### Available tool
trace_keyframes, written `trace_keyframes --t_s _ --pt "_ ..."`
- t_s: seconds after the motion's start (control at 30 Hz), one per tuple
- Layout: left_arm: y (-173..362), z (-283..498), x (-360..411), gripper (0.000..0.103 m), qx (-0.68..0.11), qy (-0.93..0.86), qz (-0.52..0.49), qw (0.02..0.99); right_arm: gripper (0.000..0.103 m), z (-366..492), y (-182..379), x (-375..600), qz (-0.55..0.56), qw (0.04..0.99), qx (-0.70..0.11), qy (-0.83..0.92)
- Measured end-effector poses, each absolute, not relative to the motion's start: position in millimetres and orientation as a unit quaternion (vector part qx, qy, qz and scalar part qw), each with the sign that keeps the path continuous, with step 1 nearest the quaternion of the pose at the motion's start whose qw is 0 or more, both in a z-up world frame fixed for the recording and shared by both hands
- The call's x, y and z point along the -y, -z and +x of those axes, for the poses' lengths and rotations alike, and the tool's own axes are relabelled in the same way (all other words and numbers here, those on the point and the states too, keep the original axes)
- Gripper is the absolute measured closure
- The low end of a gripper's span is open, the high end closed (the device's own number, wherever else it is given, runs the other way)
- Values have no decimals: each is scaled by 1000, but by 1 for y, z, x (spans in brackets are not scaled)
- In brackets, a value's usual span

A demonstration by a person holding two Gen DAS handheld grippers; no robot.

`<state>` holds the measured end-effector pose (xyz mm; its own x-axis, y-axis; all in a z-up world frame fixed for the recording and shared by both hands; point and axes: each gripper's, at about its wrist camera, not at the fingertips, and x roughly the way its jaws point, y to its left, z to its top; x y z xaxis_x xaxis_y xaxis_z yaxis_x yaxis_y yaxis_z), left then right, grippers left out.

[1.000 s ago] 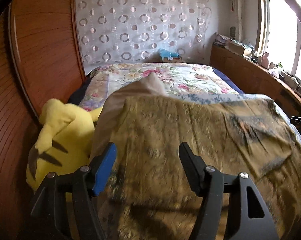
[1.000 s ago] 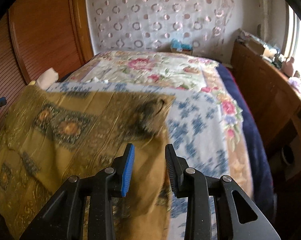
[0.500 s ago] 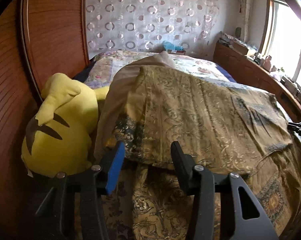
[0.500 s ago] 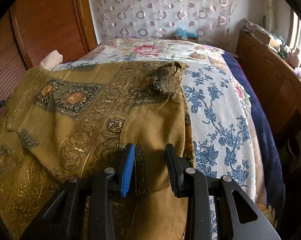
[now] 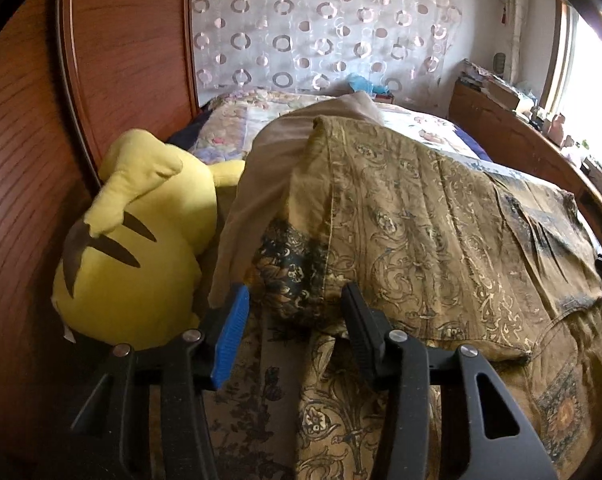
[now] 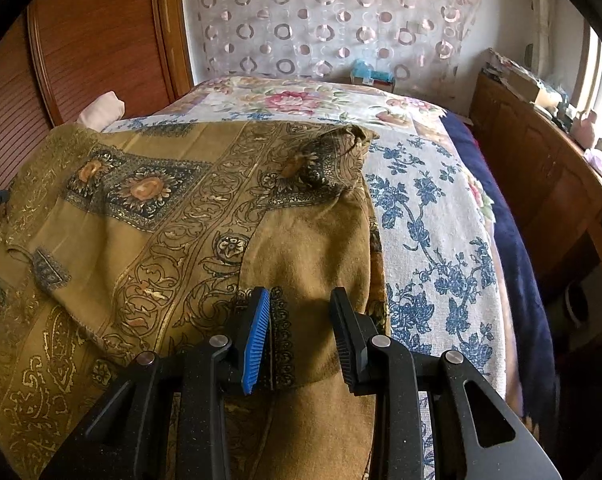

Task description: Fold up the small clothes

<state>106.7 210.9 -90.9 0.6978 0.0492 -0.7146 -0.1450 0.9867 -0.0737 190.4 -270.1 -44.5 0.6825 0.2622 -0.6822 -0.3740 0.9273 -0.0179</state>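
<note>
An olive-gold garment (image 5: 421, 220) with dark paisley print lies spread on the bed, its top layer folded over. My left gripper (image 5: 295, 292) sits low over the fold's left end. Its jaws stand apart, with a dark-printed bunch of the fold between them, and no squeeze on the cloth shows. In the right wrist view the same garment (image 6: 161, 220) lies flat. My right gripper (image 6: 301, 294) rests over the folded layer's right end, jaws apart. The cloth passes flat beneath and between the fingers, with its hem just behind the tips.
A yellow plush toy (image 5: 141, 240) leans against the wooden panel (image 5: 41, 120) left of the garment. A beige cloth (image 5: 261, 168) shows under the fold. The floral bedspread (image 6: 421, 208) continues to the right, bordered by a wooden cabinet (image 6: 541, 180).
The garment layer that billowed up across the left wrist view has dropped and settled as a fold. My left gripper came down toward it and its jaws narrowed. The right gripper stayed put.
</note>
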Motion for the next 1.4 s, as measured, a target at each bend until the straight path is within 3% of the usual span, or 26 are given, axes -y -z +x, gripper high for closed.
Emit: trace_keyframes --t_s 0.1,0.27,0.37,0.73,1.4 --pt "90 106 -210 54 -382 -49 -63 921 70 191 46 270 -78 914 -358 -175" --pt "84 103 -201 95 -371 -40 -42 927 70 190 46 271 -80 914 -358 -175" --pt "77 98 -194 99 -355 -42 -26 933 70 190 46 272 -80 914 -358 -175" --pt "34 78 -172 101 -289 -26 -19 957 70 188 44 276 -69 914 -355 -184" --pt "41 78 -156 101 -297 -19 -12 955 70 188 48 285 -80 911 -370 -165"
